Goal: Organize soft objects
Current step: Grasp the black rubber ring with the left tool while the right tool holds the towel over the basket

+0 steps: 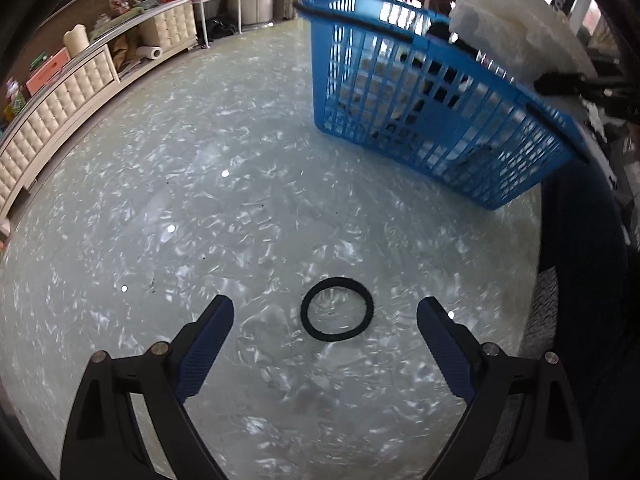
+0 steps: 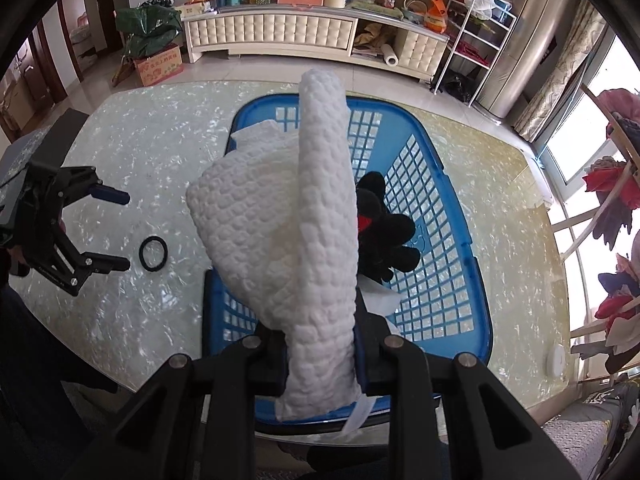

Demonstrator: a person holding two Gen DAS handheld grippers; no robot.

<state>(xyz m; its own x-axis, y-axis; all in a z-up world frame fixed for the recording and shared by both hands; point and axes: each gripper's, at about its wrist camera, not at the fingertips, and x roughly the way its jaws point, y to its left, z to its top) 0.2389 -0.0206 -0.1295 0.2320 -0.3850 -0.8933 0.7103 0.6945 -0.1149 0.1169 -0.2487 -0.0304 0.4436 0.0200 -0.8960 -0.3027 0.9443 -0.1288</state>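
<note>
Looking through the left wrist view, the left gripper [image 1: 325, 312] has its fingers [image 1: 208, 344] spread wide over a shiny marbled table [image 1: 160, 200], and nothing is between the pads. A black hair tie [image 1: 337, 309] lies flat on the table in the lower middle of the frame, between the two fingertips but nearer to the right one, and it touches neither of them. A blue plastic basket [image 1: 432, 120] stands on the table in the upper right of the frame, with white and dark things showing through its grid wall. Above its rim, at the upper right, hangs a white quilted cloth [image 1: 516, 28]. A cream cabinet [image 1: 80, 92] runs along the upper left.

In the right wrist view, the right gripper [image 2: 320, 364] is at the lower middle, with its fingers narrow and clamped on the lower end of the white quilted cloth [image 2: 304, 216], which reaches up the centre of the frame over the blue plastic basket [image 2: 440, 240]. Inside the basket lie a black plush toy [image 2: 380, 232] with a red spot and some white fabric. At the left of the frame the left gripper [image 2: 122, 232] stands wide open, with the black hair tie [image 2: 153, 254] on the table [image 2: 160, 140] just beside its lower finger.
</note>
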